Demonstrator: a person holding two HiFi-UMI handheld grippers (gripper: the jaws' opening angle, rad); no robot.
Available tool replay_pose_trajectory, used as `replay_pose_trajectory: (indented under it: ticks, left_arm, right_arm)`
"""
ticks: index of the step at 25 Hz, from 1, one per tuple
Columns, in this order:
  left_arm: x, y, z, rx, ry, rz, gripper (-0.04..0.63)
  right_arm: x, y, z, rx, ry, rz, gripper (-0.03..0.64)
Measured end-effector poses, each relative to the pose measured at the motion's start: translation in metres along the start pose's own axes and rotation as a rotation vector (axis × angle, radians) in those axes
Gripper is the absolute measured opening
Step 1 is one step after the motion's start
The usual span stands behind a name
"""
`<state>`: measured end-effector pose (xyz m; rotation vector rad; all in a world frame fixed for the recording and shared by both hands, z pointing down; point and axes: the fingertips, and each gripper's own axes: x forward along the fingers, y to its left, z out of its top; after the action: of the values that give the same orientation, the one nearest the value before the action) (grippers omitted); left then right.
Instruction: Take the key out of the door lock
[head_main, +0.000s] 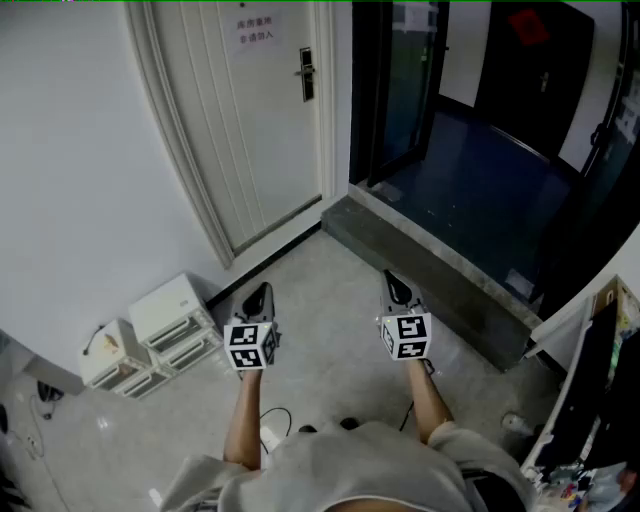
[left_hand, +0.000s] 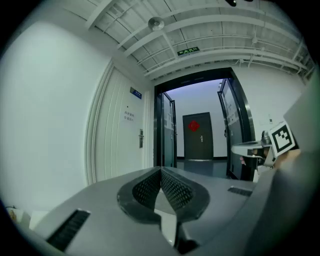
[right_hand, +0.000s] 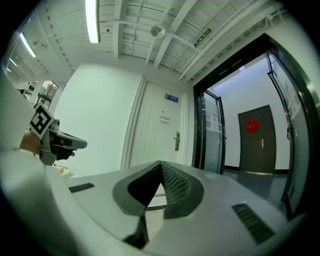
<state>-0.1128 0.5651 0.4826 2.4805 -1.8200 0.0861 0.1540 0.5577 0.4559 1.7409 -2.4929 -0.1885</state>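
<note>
Head view: two hand-held grippers, held out side by side above the floor (head_main: 330, 262) and well apart from each other. Left hand-held gripper (head_main: 262, 292) and right hand-held gripper (head_main: 393, 281), each carrying one marker cube, so two cubes in all, and each on one bare forearm. One white door (head_main: 250, 130), shut, well ahead at upper left. One lock (head_main: 307, 74) near its right edge, one paper notice (head_main: 256, 32) above and left of that. Key too small to make out at the lock. Two white drawer units (head_main: 175, 312) side by side against the wall at the left. One grey step (head_main: 440, 285) to the right of the door.

Left gripper view: both jaws together at the tips, nothing between them. Beyond them the same white door with its lock, far off. One dark door (left_hand: 199, 145) with one red ornament (left_hand: 194, 126) through the open doorway. Other gripper's cube at the right edge.

Right gripper view: two jaws closed tip to tip, empty. White door and lock straight ahead, well apart from the jaws; no key discernible. Left hand-held gripper at the left edge
</note>
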Motion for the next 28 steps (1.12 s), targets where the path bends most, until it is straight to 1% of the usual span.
replay_pose_trajectory:
  ticks: [9,13,22,28]
  left_arm:
    - [0.003,-0.008,-0.001,0.003,0.003,0.008,0.018]
    - [0.009,-0.018,-0.003,0.006,0.005,0.012,0.018]
    - [0.027,-0.037,-0.006,-0.001,0.012,0.040,0.018]
    - [0.043,-0.043,-0.014,-0.014,0.024,0.051,0.018]
  right_arm:
    - [-0.004,-0.007,-0.007,0.000,0.007,0.006,0.023]
    - [-0.004,-0.018,-0.010,0.010,-0.010,0.012,0.023]
    - [0.009,-0.048,-0.022,0.012,0.004,0.042,0.023]
    - [0.018,-0.060,-0.034,0.013,0.015,0.061,0.023]
